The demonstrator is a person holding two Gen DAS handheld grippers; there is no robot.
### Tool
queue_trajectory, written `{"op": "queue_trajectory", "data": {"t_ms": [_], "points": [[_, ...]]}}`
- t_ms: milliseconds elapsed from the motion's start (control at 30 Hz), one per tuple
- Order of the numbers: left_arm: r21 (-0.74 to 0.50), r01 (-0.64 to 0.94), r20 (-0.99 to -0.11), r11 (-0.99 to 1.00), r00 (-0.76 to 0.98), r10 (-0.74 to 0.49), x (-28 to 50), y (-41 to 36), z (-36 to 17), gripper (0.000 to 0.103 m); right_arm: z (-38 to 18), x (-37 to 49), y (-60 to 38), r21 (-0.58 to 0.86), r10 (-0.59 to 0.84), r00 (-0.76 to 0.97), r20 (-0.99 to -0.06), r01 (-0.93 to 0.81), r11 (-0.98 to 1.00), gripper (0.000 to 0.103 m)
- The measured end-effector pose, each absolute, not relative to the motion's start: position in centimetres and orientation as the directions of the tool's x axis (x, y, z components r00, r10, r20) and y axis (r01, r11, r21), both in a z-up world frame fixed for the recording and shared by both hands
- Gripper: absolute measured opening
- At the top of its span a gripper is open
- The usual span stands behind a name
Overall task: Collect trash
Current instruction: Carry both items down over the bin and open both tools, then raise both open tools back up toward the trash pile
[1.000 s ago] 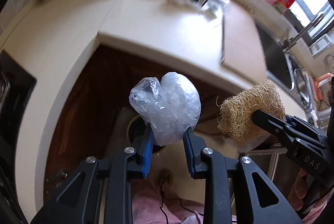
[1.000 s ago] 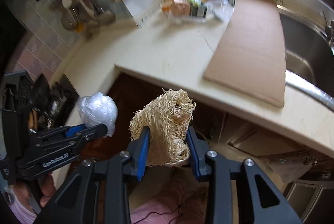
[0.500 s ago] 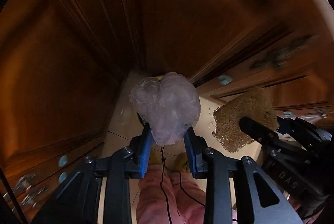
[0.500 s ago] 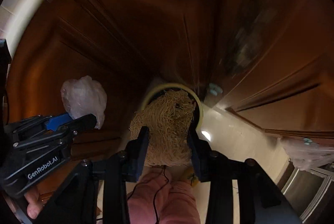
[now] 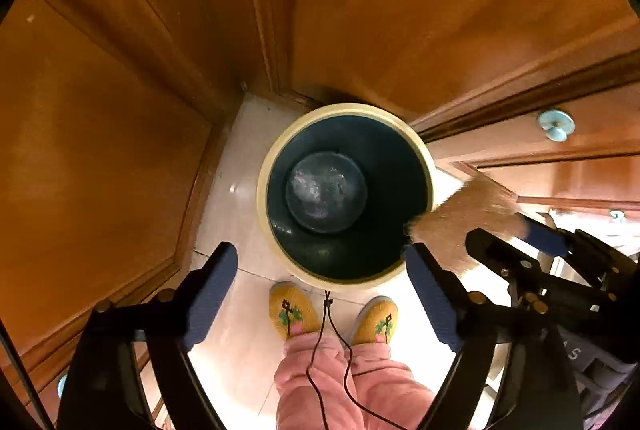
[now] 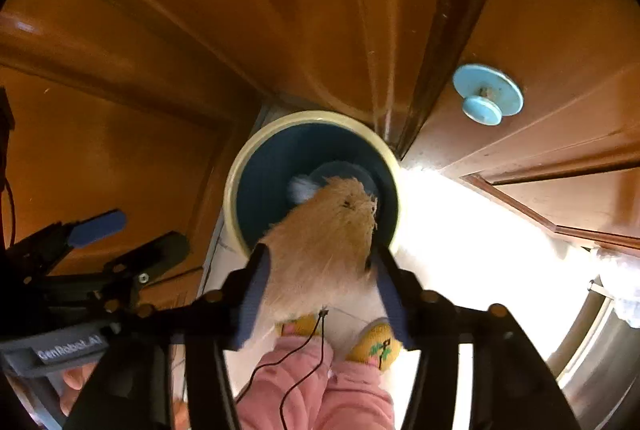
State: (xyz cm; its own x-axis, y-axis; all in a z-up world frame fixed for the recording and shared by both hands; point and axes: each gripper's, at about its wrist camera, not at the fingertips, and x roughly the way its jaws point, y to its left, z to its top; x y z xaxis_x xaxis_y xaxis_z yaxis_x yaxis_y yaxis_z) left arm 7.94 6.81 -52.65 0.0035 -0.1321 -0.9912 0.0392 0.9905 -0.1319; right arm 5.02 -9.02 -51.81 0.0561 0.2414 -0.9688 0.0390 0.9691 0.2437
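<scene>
counter gone from view, bin (image 5: 425, 153) now below (pale floor (image 5: 240, 165)), wood cabinets (image 5: 120, 109)

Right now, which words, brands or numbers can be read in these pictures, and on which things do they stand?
"GenRobot.AI": white print on the body of the left gripper, slightly blurred.
"S": last letter of a cut-off word on the body of the right gripper; the rest is hidden.
Nothing else carries text.

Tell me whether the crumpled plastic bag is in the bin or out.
In: the plastic bag lies at the bottom of the bin.
</scene>
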Motion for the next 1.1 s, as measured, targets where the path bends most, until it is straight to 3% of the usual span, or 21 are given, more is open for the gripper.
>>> {"op": "queue_trajectory", "data": {"t_ms": [200,633,1100], "points": [[-0.096,0.068,-0.995,0.993,-0.002,-0.096,7.3,7.0,-52.9,0.086,-51.7,4.7,-9.2,0.224,0.219,0.076,-0.973,0.066,0.972,0.069],[-0.096,0.106,-0.993,0.990,0.059,-0.102,7.7,5.7,-49.6,0.086,-48.0,3.9,-9.6,0.194,0.183,0.081,-0.980,0.167,0.967,0.069],[-0.131,0.124,-0.982,0.984,0.118,-0.145,5.6,4.2,-36.0,0.086,-36.2,2.2,-11.0,0.201,0.185,0.123,-0.975,0.142,0.969,0.069]]}}
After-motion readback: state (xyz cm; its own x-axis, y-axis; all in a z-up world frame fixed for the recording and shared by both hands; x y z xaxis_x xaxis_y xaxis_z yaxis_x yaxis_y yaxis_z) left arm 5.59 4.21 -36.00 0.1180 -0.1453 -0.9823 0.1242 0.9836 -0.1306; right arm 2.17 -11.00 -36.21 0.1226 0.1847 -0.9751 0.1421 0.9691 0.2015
